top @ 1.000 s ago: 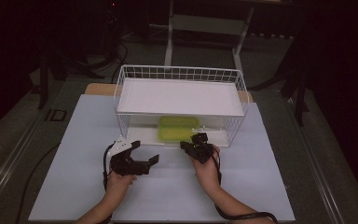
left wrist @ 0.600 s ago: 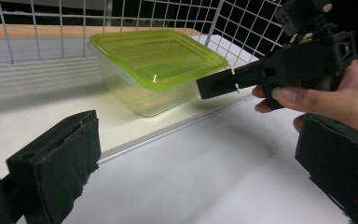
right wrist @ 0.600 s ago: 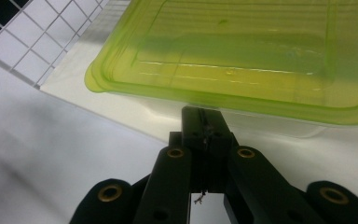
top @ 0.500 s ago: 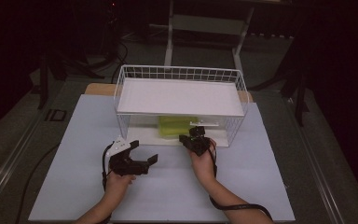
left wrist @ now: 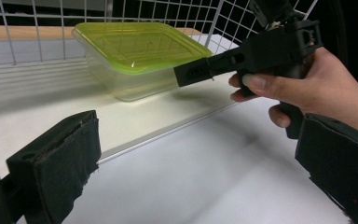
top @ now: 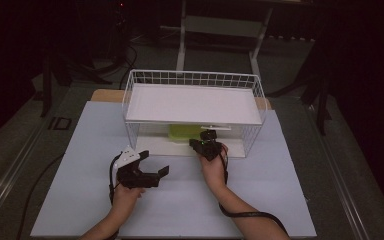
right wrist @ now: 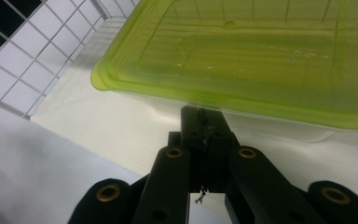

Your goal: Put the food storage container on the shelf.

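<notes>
I have the clear plastic food container with the yellow-green snap-on lid [left wrist: 140,56] sitting on the lower white shelf board [left wrist: 135,119] of the white wire rack [top: 192,80], towards that board's front edge and roughly midway along it. My right gripper [top: 206,141] has its jaws clenched together with nothing between them, and their tips sit just under the lid's overhanging front rim, against or nearly against the container's wall; I cannot tell which. My left gripper [top: 155,167] hovers over the pale table surface [top: 260,190] in front of the rack, jaws spread wide and empty.

I judge the container light, thin-walled and a little springy, apparently empty, so it should slide easily on the smooth board and could skate away if nudged. The lid looks glossy and slick. I'd open the jaws and pinch the front rim where lid and wall meet, or hook the lip to draw it forward, squeezing gently to avoid popping the lid.
</notes>
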`<state>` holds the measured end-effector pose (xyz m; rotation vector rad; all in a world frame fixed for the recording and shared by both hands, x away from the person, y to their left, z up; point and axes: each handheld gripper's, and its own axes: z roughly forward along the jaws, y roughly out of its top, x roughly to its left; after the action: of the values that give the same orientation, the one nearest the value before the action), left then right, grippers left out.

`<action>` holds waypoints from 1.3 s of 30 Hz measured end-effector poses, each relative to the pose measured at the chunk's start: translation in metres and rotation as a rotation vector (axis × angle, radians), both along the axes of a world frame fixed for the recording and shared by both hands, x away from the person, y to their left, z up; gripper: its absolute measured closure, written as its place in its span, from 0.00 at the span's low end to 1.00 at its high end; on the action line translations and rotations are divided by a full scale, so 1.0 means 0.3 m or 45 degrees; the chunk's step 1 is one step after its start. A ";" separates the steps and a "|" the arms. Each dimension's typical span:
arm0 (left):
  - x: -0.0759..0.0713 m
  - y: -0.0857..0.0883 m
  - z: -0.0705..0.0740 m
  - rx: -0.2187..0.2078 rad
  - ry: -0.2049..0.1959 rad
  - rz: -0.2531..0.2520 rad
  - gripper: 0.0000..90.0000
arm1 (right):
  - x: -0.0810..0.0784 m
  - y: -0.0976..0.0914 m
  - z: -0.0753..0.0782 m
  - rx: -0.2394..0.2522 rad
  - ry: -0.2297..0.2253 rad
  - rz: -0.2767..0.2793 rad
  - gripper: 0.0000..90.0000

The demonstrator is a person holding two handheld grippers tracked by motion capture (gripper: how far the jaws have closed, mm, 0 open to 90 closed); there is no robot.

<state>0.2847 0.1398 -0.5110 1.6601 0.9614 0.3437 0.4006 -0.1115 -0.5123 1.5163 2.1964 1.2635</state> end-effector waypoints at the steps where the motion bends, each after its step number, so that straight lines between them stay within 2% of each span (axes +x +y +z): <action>1: 0.000 0.000 0.000 0.002 0.000 -0.002 0.01 | 0.003 -0.001 0.000 0.002 0.002 0.004 0.98; 2: -0.001 0.000 0.000 0.002 -0.003 -0.002 0.01 | 0.005 0.003 0.001 0.013 0.007 -0.012 0.98; 4: -0.001 0.001 0.001 0.008 -0.003 -0.001 0.01 | 0.006 0.008 0.000 -0.008 0.002 -0.024 0.98; 6: -0.002 0.003 0.001 0.008 -0.005 0.001 0.01 | 0.007 0.009 -0.004 -0.015 -0.012 0.007 0.98; 13: -0.005 0.002 0.005 0.013 -0.017 0.007 0.01 | 0.007 0.021 -0.009 0.001 -0.008 0.010 0.97; 18: -0.005 0.002 0.008 0.026 -0.038 0.017 0.01 | -0.024 0.021 -0.002 0.004 -0.019 0.027 0.93; 19: -0.006 0.002 0.009 0.033 -0.042 0.018 0.01 | -0.037 0.024 0.002 0.008 -0.003 0.021 0.92; 20: -0.005 0.002 0.009 0.033 -0.046 0.015 0.01 | -0.043 0.023 -0.001 -0.001 -0.038 0.037 0.91; 23: -0.001 0.002 0.010 0.023 -0.051 -0.004 0.01 | -0.067 0.023 0.000 -0.012 -0.063 0.057 0.84; 24: 0.001 0.002 0.010 0.016 -0.047 -0.022 0.01 | -0.081 0.024 0.005 -0.019 -0.067 0.053 0.78; 26: 0.004 0.000 0.012 0.024 -0.049 -0.036 0.01 | -0.093 0.019 0.010 -0.018 -0.098 0.065 0.73; 28: 0.006 -0.002 0.014 0.023 -0.052 -0.056 0.01 | -0.107 0.014 0.018 -0.010 -0.118 0.079 0.61; 30: 0.008 -0.006 0.015 0.018 -0.049 -0.075 0.01 | -0.123 0.005 0.026 -0.007 -0.143 0.084 0.53; 35: 0.012 -0.020 0.024 0.014 -0.053 -0.112 0.01 | -0.150 -0.022 0.048 0.040 -0.199 0.107 0.33; 37: 0.014 -0.026 0.031 0.009 -0.053 -0.128 0.01 | -0.157 -0.036 0.059 0.067 -0.213 0.143 0.28; 39: 0.014 -0.030 0.038 0.008 -0.061 -0.147 0.01 | -0.159 -0.048 0.068 0.085 -0.230 0.150 0.24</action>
<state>0.2888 0.1308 -0.4995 1.6974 0.8261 0.3074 0.3529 -0.1259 -0.4920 1.2553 2.1732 1.4612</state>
